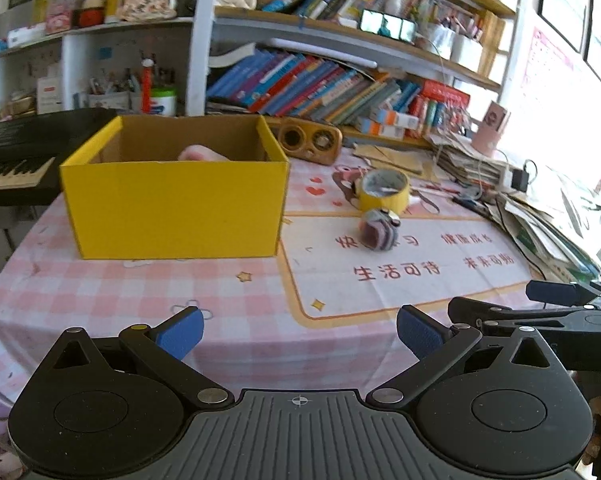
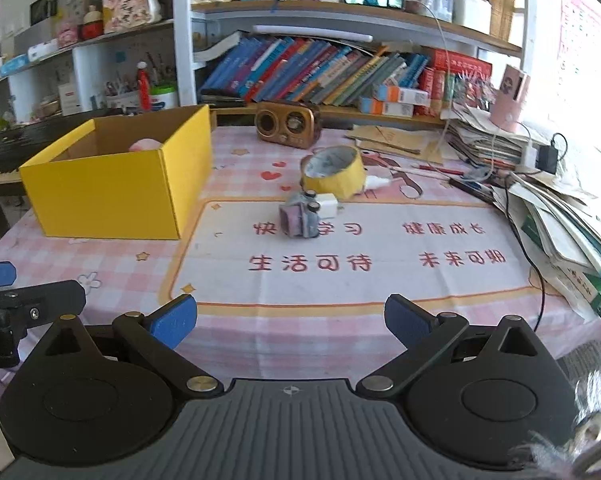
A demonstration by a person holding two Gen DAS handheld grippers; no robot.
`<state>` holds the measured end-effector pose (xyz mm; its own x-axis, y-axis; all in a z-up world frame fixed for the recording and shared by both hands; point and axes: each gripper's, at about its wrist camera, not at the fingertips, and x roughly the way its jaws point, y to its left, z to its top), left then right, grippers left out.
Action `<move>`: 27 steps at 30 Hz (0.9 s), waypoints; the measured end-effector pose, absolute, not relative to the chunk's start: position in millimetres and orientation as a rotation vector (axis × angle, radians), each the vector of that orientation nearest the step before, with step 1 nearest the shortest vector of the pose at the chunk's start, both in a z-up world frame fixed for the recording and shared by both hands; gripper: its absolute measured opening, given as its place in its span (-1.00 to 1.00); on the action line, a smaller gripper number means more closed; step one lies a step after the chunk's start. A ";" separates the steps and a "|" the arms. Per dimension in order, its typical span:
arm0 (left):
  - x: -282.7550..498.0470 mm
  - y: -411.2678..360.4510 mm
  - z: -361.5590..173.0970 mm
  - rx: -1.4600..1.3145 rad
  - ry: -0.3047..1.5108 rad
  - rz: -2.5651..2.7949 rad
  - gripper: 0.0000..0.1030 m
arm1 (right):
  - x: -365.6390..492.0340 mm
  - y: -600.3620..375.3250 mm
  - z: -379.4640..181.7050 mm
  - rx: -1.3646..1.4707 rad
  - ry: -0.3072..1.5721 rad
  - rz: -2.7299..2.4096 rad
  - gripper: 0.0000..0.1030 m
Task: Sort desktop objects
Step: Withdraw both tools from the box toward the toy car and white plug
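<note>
Both my left tool [image 1: 299, 330] and right tool [image 2: 291, 320] gape wide and empty, while the small toy car [image 2: 300, 219] at frame centre looks light and rigid, best pinched across its sides.

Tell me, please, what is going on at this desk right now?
A person is sorting desk items with two tools. The left hand-held gripper and right hand-held gripper both hover open above the near edge of the checked tablecloth, holding nothing. The yellow box already contains something pink. Still out on the cloth are a yellow tape roll, a small toy car and a white plug.
</note>
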<state>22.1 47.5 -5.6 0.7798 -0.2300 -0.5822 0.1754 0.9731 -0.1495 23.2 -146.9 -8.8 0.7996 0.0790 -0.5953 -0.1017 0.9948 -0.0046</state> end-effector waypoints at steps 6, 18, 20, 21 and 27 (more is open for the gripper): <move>34.9 32.2 -9.6 -0.085 0.657 -0.262 1.00 | 31.2 -161.0 -12.1 -0.027 0.652 0.075 0.96; 66.1 4.3 -15.6 -0.106 0.693 -0.313 1.00 | 62.8 -193.7 -18.0 0.004 0.697 0.043 0.96; 71.6 -0.4 -16.7 -0.105 0.702 -0.319 1.00 | 69.8 -197.8 -18.9 0.003 0.702 0.047 0.96; 74.6 -2.7 -17.6 -0.105 0.708 -0.323 1.00 | 73.3 -199.8 -19.2 0.003 0.705 0.049 0.96; 92.8 -17.2 -21.7 -0.102 0.737 -0.330 1.00 | 94.9 -212.5 -21.5 0.003 0.721 0.065 0.96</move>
